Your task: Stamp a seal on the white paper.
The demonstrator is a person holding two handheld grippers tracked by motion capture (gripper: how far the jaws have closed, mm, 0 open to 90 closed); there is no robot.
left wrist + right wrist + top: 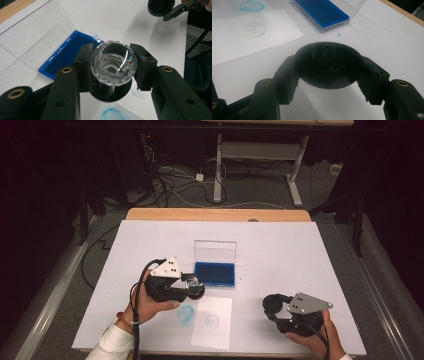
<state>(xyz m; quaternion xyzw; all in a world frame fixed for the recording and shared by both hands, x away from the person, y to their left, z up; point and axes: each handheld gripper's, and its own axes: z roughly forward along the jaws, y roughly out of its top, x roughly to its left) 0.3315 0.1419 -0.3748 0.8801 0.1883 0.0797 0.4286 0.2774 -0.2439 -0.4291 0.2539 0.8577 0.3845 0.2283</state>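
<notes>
Forearms enter from the bottom of the high view, each hand with a gripper. My left gripper (pixel 196 287) sits just left of the open clear plastic case with a blue ink pad (pixel 215 273), pinching a clear faceted crystal-handled round stamp (pixel 193 283) above the white table sheet (pixel 280 250). Below it I see a smudged blue round print (pixel 186 313) on the sheet, and just right of that a white paper slip (pixel 213 321) carrying a faint round stamp mark (pixel 212 321). My right gripper (pixel 272 306) is well apart, low on the right, clamped on a black round cap (pixel 271 304).

Left gripper view: both jaws press on the sides of the clear stamp (pixel 114 63), its faceted crystal top facing the camera and its dark round base under it, off the sheet. Blue ink pad (pixel 66 58) lies beyond on the left; the blue print (pixel 112 114) is at the bottom edge. Black cap (pixel 161 7) and the right gripper (pixel 167 15) show far off, top right.

Right gripper view: jaws squeeze the black cap (pixel 328 65) from both sides, hollow side toward the camera, held over the sheet. Paper slip (pixel 249 37) with its mark (pixel 254 29) lies upper left, the smudged print (pixel 251 5) beyond it, the ink pad case (pixel 322 13) top centre.
</notes>
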